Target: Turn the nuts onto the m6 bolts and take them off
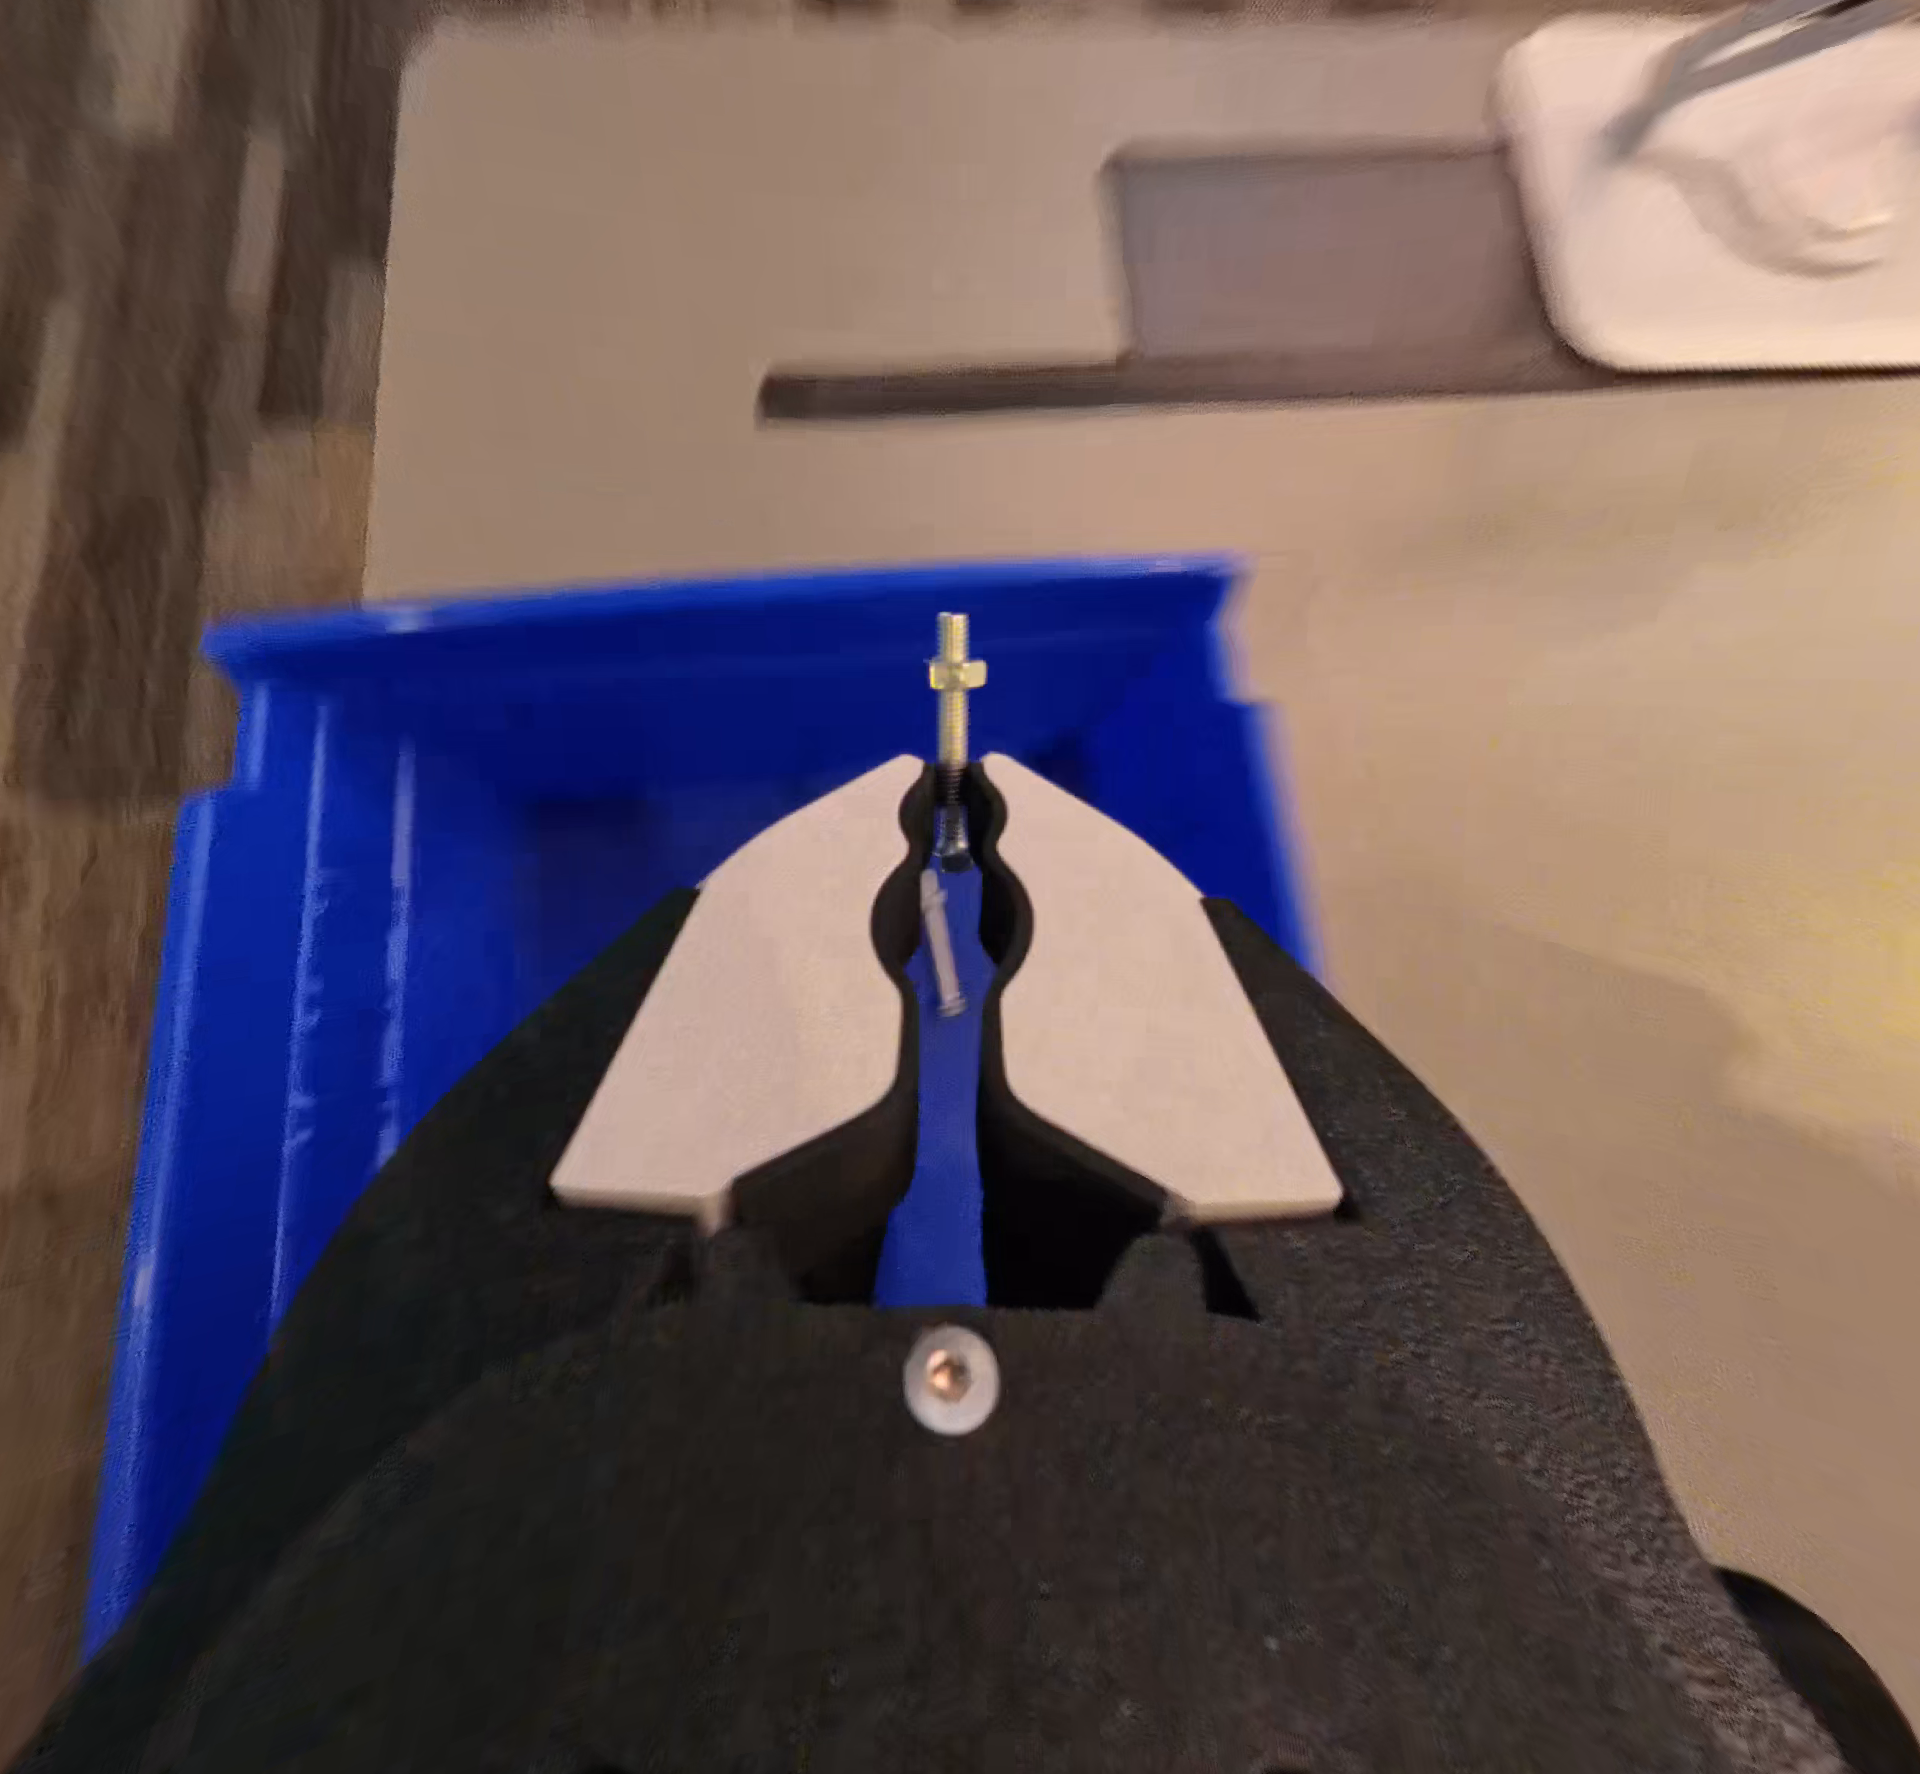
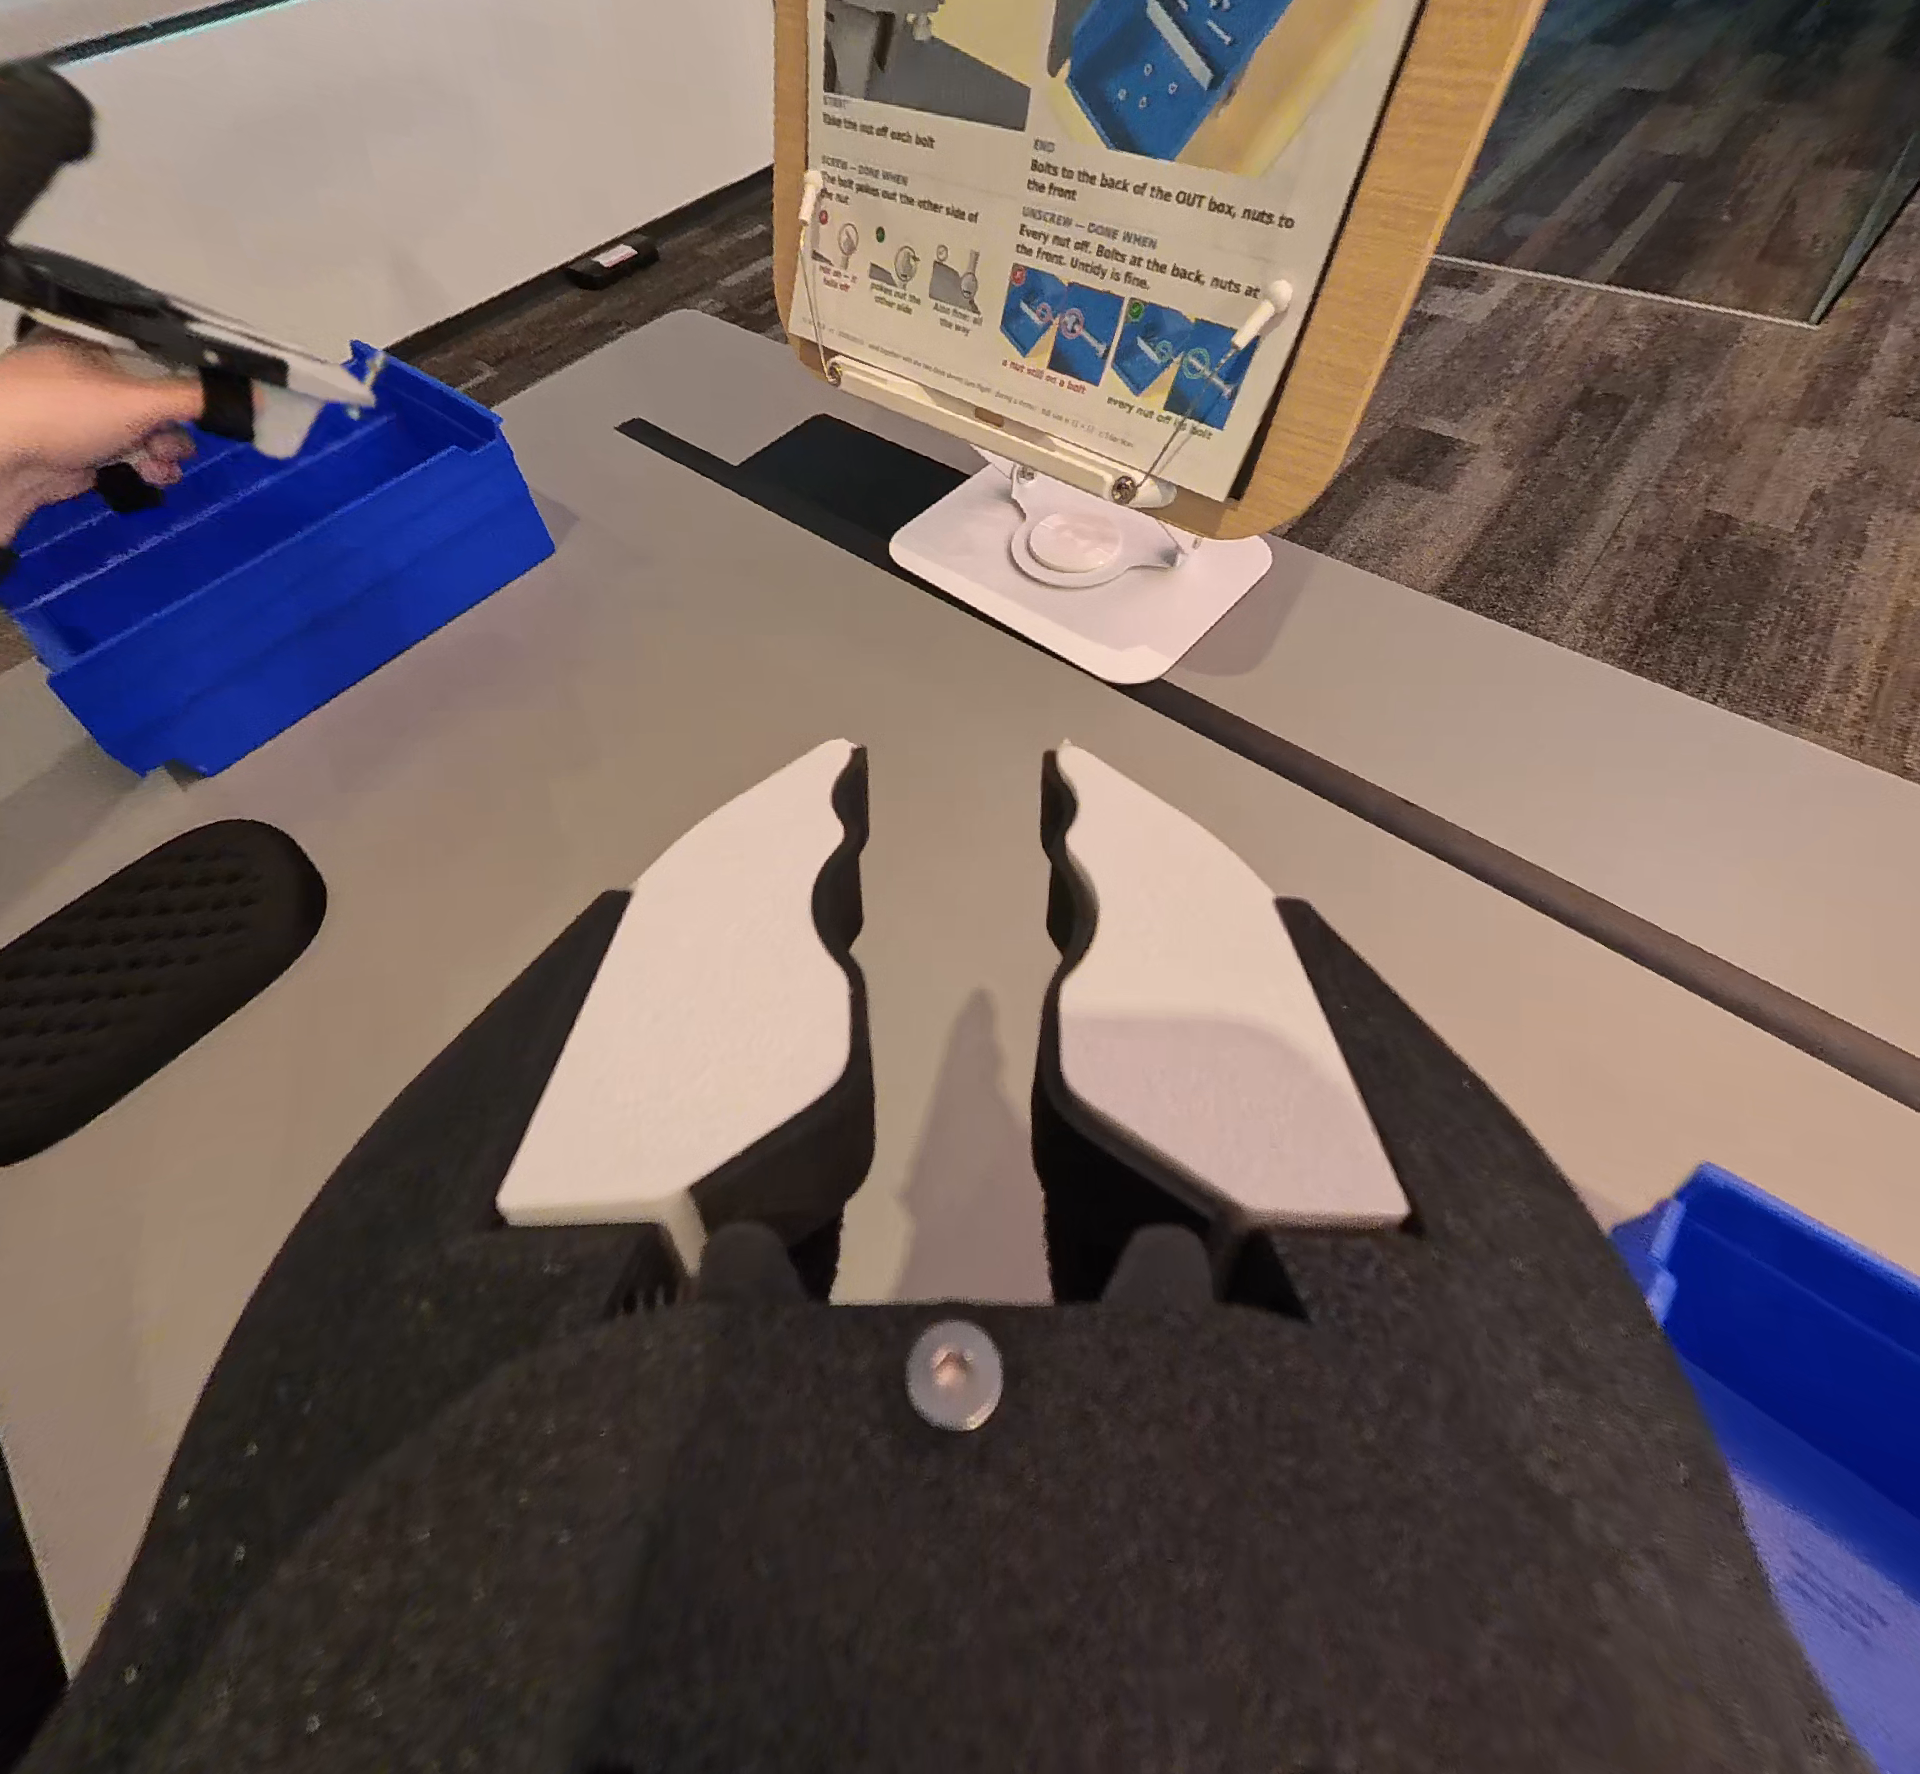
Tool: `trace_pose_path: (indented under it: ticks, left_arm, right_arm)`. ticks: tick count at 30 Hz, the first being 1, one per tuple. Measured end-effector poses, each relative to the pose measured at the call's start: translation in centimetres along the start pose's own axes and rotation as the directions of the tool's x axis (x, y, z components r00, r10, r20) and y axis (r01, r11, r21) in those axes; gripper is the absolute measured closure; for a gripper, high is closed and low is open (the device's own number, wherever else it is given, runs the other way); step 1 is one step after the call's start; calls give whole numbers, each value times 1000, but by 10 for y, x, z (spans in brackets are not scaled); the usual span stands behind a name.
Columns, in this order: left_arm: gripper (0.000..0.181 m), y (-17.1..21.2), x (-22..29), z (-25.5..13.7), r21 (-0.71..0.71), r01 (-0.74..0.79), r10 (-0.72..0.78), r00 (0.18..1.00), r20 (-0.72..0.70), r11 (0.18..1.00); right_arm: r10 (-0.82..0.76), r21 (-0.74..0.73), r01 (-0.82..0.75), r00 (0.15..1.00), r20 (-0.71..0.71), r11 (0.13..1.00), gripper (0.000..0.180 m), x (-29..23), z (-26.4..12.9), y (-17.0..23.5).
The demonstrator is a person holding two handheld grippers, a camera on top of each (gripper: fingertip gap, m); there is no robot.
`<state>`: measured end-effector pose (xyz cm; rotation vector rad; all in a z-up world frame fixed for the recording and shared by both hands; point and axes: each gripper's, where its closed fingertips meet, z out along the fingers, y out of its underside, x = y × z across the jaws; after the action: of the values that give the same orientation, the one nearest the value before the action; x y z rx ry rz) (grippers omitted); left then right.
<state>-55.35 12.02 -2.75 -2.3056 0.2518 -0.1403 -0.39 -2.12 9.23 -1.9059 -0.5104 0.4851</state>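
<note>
In the left wrist view my left gripper [image 1: 954, 760] is shut on a brass-coloured bolt [image 1: 952, 722] that sticks out past the fingertips, with a nut [image 1: 952, 677] threaded near its far end. It hangs over a blue bin [image 1: 665, 789]. Another bolt [image 1: 943, 945] lies on the bin floor, seen through the gap between the fingers. In the right wrist view my right gripper [image 2: 956, 768] is open and empty above the grey table [image 2: 675, 685]. The left gripper [image 2: 312, 379], held by a hand, shows far left over the blue bin [image 2: 301, 571].
An instruction board on a white stand [image 2: 1081, 571] stands at the table's back edge. A second blue bin [image 2: 1797, 1392] sits at the lower right. A black chair armrest [image 2: 135, 976] is at the left. A dark slot [image 2: 821, 477] runs along the table. Some 60 cm of space lies between my two pairs of fingers.
</note>
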Motion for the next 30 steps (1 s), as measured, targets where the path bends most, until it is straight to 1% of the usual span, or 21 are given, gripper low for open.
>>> trace_pose_path:
  ticks: [1,3,5,6,7,9,12,13,15,17,19,23,27,30]
  left_arm:
    - [176,-13,24,-13,75,-59,61,998,-22,995]
    - [176,-35,87,-42,236,-149,178,978,-111,960]
    - [176,-49,163,-74,388,-146,261,928,-265,910]
    - [176,-52,204,-91,446,-114,299,880,-370,888]
    - [176,-53,243,-108,492,-76,340,813,-472,867]
    - [176,-49,312,-136,531,-12,406,660,-633,847]
    - [176,-40,388,-165,508,69,434,430,-792,859]
    - [176,-38,406,-169,501,70,441,382,-812,862]
    - [176,-37,431,-167,518,58,467,356,-809,853]
    - [176,-35,447,-167,552,45,507,339,-793,833]
    - [176,-32,451,-166,588,41,541,345,-767,808]
    - [176,-25,445,-159,633,10,580,389,-716,774]
    - [176,-21,446,-168,637,52,586,342,-735,769]
    - [176,-16,447,-168,639,41,592,335,-733,768]
  right_arm:
    - [-4,3,4,1000,10,1000,149,-2,2,-1]
    - [-8,8,8,1000,30,1000,150,-7,7,-2]
    - [-13,7,13,998,65,1000,150,-15,14,-3]
    - [-22,7,21,995,96,1000,150,-22,18,-3]
    - [-34,10,33,991,133,999,150,-30,21,-4]
    - [-63,15,62,978,199,998,150,-45,25,-5]
    - [-122,62,108,938,323,992,149,-73,21,-11]
    - [-144,91,119,922,359,989,148,-82,18,-15]
    - [-182,169,121,894,410,978,147,-94,8,-25]
    - [-193,233,91,865,463,968,147,-104,-2,-35]
    - [-190,279,52,848,495,959,147,-110,-9,-43]
    - [-197,308,37,839,508,951,147,-118,-8,-49]
    - [-232,313,61,805,546,948,149,-139,5,-45]
    - [-214,325,3,756,618,946,155,-156,12,-47]
